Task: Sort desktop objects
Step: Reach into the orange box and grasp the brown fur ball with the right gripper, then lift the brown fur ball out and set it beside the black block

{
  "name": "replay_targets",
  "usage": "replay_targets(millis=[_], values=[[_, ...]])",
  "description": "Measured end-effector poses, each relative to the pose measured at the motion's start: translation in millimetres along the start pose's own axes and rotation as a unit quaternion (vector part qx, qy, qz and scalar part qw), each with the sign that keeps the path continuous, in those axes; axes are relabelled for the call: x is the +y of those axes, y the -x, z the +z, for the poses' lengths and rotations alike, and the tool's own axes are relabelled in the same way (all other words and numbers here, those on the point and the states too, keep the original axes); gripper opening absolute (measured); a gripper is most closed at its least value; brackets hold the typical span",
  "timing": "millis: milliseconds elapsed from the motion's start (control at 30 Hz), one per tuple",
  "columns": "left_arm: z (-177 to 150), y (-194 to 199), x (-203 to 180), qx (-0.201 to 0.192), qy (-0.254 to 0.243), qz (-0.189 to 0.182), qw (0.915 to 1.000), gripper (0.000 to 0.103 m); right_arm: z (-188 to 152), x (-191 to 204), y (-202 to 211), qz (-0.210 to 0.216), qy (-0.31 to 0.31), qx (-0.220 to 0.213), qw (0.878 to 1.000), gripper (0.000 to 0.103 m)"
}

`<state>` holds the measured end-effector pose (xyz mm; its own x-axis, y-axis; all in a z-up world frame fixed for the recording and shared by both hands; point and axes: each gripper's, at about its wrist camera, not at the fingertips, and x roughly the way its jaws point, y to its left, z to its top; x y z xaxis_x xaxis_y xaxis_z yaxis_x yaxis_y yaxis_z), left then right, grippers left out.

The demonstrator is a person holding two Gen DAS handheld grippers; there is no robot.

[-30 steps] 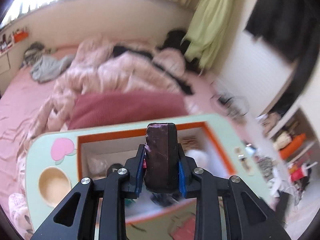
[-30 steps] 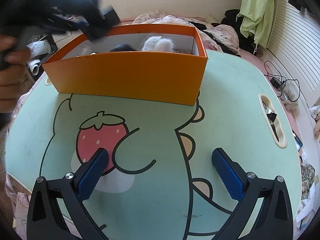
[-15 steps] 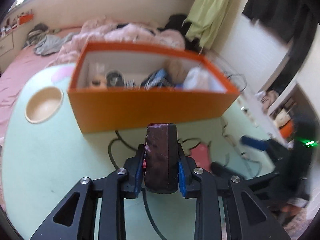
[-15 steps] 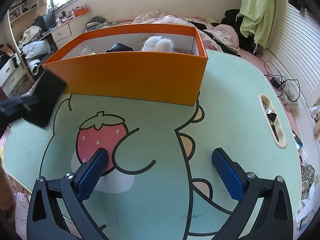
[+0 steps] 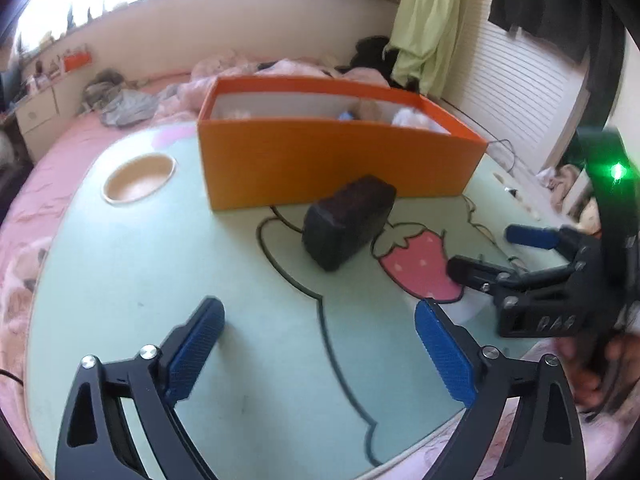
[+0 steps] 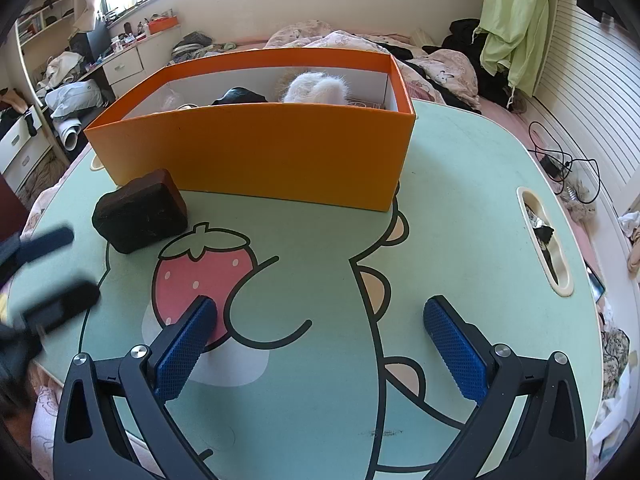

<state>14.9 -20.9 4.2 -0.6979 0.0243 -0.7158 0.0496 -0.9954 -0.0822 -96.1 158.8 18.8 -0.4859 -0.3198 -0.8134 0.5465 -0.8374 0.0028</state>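
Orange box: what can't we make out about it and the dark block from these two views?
- Box contents: near wall hides most in both views; only a white fluffy item and a black item peek out.
- Left view: motion blur smears the box interior.
- Dark block: what it is; underside hidden.
- Left tongs in right view: blurred, cut by the edge.

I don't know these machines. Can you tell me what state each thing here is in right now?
left gripper: open, empty.
right gripper: open, empty.
dark block: lying on the table, outside the box, untouched.
orange box: lidless, holding items.
table: bears box and block.
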Motion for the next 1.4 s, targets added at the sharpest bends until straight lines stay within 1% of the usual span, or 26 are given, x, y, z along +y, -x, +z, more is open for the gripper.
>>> replay_targets(millis=[100, 167, 333, 400, 433, 533, 600, 667, 700, 767, 800, 867, 933, 967, 1000, 1067, 1133, 1233, 1300, 1333, 1367, 1400], values=[[0, -5, -4, 0.007, -0.012, 0.019, 0.9997, 0.103, 1, 1, -1, 0.000, 0.001, 0.000, 1.000, 0.103], [-1, -9, -12, 0.004, -0.033, 0.044, 0.9985, 0.103, 1, 1, -2, -0.001, 0.001, 0.000, 1.000, 0.103], [-4, -8, -8, -0.002, -0.031, 0.039, 0.9987, 0.103, 0, 1, -1, -0.001, 0.001, -0.001, 1.000, 0.103], [-5, -8, -9, -0.005, -0.031, 0.039, 0.9988, 0.103, 1, -5, -1, 0.009, -0.007, -0.008, 1.000, 0.103], [-5, -8, -10, -0.006, -0.031, 0.038, 0.9988, 0.103, 0, -7, 1, 0.016, -0.013, -0.014, 1.000, 0.103], [-5, -9, -12, -0.007, -0.031, 0.038, 0.9988, 0.103, -2, -8, 20, 0.036, -0.025, -0.055, 0.998, 0.103], [-5, -9, -12, -0.009, -0.032, 0.037, 0.9988, 0.103, -1, -3, 39, 0.073, -0.020, -0.090, 0.993, 0.103], [-5, -10, -13, -0.010, -0.032, 0.037, 0.9988, 0.103, 11, -1, 51, 0.098, -0.007, -0.116, 0.988, 0.103], [-5, -10, -13, -0.011, -0.032, 0.037, 0.9988, 0.103, 20, 2, 53, 0.098, 0.001, -0.121, 0.988, 0.102], [-6, -9, -14, -0.012, -0.032, 0.037, 0.9987, 0.103, 48, 8, 53, 0.078, 0.010, -0.119, 0.990, 0.088], [-6, -10, -14, -0.012, -0.032, 0.037, 0.9987, 0.103, 62, 10, 51, 0.074, 0.010, -0.113, 0.991, 0.086], [-6, -10, -14, -0.012, -0.032, 0.037, 0.9987, 0.103, 93, 10, 40, 0.084, 0.002, -0.095, 0.992, 0.074], [-5, -10, -14, -0.012, -0.032, 0.037, 0.9987, 0.103, 120, 13, 25, 0.093, -0.012, -0.074, 0.993, 0.066], [-6, -10, -14, -0.013, -0.032, 0.036, 0.9987, 0.103, 132, 15, 16, 0.089, -0.016, -0.063, 0.994, 0.062], [-6, -11, -14, -0.014, -0.032, 0.036, 0.9987, 0.103, 140, 20, 8, 0.075, -0.016, -0.052, 0.996, 0.059], [-6, -10, -15, -0.015, -0.032, 0.036, 0.9987, 0.103, 156, 24, -16, 0.039, -0.013, -0.026, 0.999, 0.050], [-5, -11, -15, -0.015, -0.032, 0.036, 0.9987, 0.103, 166, 23, -36, 0.024, -0.016, 0.001, 1.000, 0.049], [-4, -11, -15, -0.017, -0.032, 0.036, 0.9987, 0.103, 167, 19, -63, -0.004, -0.020, 0.042, 0.999, 0.049], [-4, -11, -15, -0.017, -0.032, 0.036, 0.9987, 0.103, 165, 20, -79, 0.001, -0.017, 0.074, 0.997, 0.047], [-4, -11, -15, -0.017, -0.032, 0.036, 0.9987, 0.103, 164, 19, -80, -0.005, -0.015, 0.072, 0.997, 0.040], [-4, -11, -15, -0.017, -0.032, 0.036, 0.9987, 0.103, 163, 19, -77, -0.017, -0.009, 0.063, 0.998, 0.027], [-4, -11, -15, -0.017, -0.031, 0.036, 0.9987, 0.103, 164, 19, -74, -0.014, -0.007, 0.059, 0.998, 0.027]])
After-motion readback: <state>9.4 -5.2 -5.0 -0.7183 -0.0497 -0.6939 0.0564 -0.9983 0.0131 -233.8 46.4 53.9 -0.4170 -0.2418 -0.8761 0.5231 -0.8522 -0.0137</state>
